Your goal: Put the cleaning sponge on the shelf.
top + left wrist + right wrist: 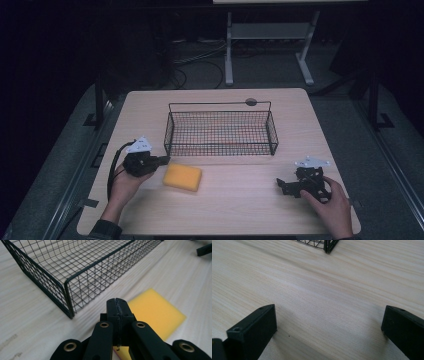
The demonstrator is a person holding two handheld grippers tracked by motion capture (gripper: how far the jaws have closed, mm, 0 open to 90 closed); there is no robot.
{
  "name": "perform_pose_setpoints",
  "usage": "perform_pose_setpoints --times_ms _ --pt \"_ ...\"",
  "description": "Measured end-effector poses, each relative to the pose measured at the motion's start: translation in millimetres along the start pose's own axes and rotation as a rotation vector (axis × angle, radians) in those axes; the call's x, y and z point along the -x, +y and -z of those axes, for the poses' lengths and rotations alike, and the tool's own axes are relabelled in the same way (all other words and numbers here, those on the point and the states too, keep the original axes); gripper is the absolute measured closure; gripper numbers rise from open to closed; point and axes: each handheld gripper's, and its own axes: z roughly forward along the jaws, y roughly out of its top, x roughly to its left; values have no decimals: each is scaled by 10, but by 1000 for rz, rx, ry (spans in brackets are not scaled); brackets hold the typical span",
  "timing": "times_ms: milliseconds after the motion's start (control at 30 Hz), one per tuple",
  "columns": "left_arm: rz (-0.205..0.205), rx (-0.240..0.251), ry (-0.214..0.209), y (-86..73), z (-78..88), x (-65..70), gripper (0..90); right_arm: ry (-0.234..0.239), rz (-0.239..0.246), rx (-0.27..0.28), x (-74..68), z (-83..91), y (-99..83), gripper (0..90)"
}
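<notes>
A pale wood-grain rectangular table (240, 205) is seen at frame centre in the high view. A black wire-mesh rectangular basket (220, 132) is set on its upper middle; nothing is seen inside it. Bare tabletop is left between the basket and the table's left, right and upper edges.

A yellow rectangular sponge block (183, 177) lies flat just below the basket's lower left corner, apart from the wire. A wide bare strip of table is noted below and to the right of the sponge, down to the bottom edge.

The left gripper (161, 161) is held at centre left, by a hand (122, 181) entering from the bottom. In the left gripper view its jaws are seen pressed together with nothing between them; the tip sits over the near edge of the sponge (152, 312), with the basket corner (68, 300) at upper left. Contact with the sponge cannot be judged.

The right gripper (283, 186) is held at lower right, close to the table's right edge, by the other hand (327, 200). In the right gripper view its jaws are spread wide over bare wood, holding nothing; a basket corner (328, 245) is seen at the top edge.
</notes>
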Motion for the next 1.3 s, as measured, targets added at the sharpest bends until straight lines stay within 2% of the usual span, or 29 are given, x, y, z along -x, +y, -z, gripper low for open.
perform_pose_setpoints --times_ms 400,600,867,1067,1167,1300 --pt "-14 -18 0 29 -206 -88 897 0 0 1 0 -1 0 0" --pt "-26 -53 0 17 -349 -86 898 0 -1 0 0 0 0 0" --pt "-23 -80 8 -25 -353 -126 897 0 0 1 0 -1 0 0" --pt "-2 -79 3 -54 -343 -135 898 0 -1 1 -1 0 0 0" --pt "-10 -87 0 -66 -315 -142 898 0 -1 1 0 0 0 0" --pt "0 -87 -4 -95 -286 -125 898 0 -1 1 0 -1 0 0"
